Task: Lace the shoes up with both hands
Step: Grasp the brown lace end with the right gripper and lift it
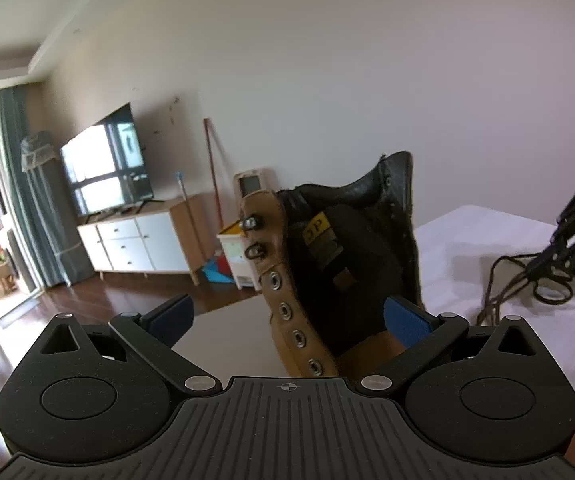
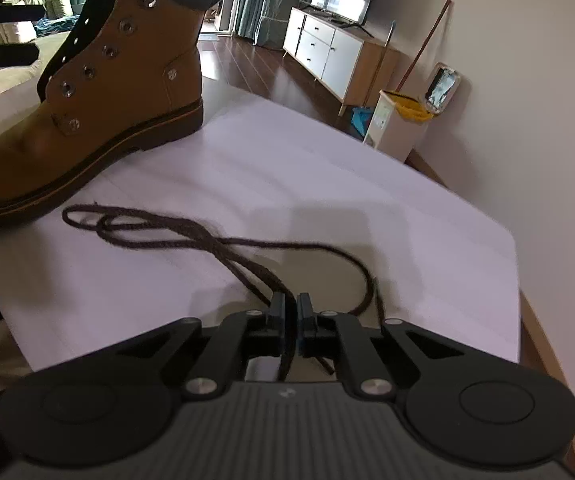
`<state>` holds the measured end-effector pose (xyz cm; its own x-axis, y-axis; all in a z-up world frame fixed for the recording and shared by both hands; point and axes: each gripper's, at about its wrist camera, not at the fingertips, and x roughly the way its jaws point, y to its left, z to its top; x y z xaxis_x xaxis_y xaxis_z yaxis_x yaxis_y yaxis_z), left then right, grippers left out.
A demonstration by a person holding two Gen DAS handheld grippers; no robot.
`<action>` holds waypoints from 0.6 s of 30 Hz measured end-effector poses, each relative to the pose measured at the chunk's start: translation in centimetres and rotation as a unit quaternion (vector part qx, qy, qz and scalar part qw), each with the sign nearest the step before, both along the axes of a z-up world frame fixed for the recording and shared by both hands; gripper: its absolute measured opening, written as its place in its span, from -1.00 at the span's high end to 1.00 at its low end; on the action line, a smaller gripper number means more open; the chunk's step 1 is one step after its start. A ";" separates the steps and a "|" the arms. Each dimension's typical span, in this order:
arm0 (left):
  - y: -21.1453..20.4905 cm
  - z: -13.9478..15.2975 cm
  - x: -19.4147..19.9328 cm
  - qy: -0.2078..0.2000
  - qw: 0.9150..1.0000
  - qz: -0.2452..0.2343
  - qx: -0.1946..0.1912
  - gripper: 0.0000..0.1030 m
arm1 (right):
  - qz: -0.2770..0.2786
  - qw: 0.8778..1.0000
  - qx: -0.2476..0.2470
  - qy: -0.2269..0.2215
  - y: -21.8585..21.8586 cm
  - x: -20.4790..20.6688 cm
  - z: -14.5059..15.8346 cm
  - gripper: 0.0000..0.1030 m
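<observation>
Right gripper [image 2: 291, 320] pinching the lace [image 2: 191, 236]; left gripper [image 1: 287, 316] gaping wide.
Only my left view is showing the boot's [image 1: 327, 264] black tongue [image 1: 367, 248].

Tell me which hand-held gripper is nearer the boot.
Left. The left hand-held gripper is open around the boot, pads either side of it. The right hand-held gripper sits across the white sheet, shut on the shoelace.

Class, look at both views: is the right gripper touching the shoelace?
Touching. The right wrist view shows the right gripper shut on the brown shoelace, which runs between its pads.
</observation>
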<state>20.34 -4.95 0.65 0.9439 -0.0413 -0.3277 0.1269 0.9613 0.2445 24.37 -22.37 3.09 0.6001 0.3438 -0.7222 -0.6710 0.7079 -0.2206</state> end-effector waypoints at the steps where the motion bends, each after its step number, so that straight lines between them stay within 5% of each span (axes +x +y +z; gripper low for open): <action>1: -0.2 0.1 -0.1 0.001 1.000 -0.006 -0.001 -1.00 | 0.003 1.000 0.002 -0.008 0.2 -0.3 0.3 0.88; 6: -0.4 0.6 -0.6 0.003 1.000 -0.021 -0.013 -1.00 | 0.056 0.993 -0.033 -0.097 2.4 -3.3 2.7 0.87; 13: 0.7 0.6 -2.5 0.000 1.000 0.003 -0.023 -1.00 | 0.165 0.964 -0.073 -0.195 7.1 -7.4 7.1 0.87; 18: 2.7 0.3 -4.2 0.006 0.999 0.024 -0.029 -1.00 | 0.204 0.965 -0.008 -0.162 10.9 -8.5 8.8 0.87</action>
